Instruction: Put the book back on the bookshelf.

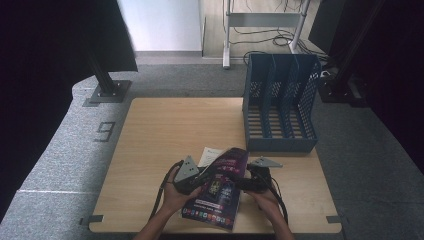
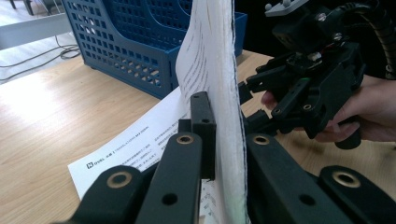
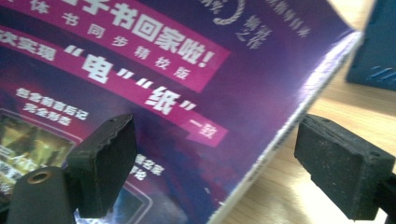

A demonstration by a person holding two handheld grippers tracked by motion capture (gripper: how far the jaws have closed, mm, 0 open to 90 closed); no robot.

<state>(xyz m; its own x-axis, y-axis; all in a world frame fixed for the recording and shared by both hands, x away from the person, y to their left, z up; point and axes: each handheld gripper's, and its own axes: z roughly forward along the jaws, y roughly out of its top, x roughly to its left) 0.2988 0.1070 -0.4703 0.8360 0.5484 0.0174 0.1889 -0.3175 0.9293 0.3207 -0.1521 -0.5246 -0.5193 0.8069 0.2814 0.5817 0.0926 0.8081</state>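
Floppy purple paperback magazine (image 1: 218, 192), centre bottom: left gripper (image 2: 223, 140) clamps its page edge; right gripper (image 3: 233, 172) jaws apart, better hold near spine.

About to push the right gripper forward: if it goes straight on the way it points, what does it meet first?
Most likely the purple glossy book: its cover lies between the right gripper's open jaws, straight ahead. How near it is remains unclear.

Lab-like recording room, grey carpet (image 1: 60, 150), black curtains (image 1: 45, 55), cabled stand (image 1: 265, 20), floor marker (image 1: 105, 131)
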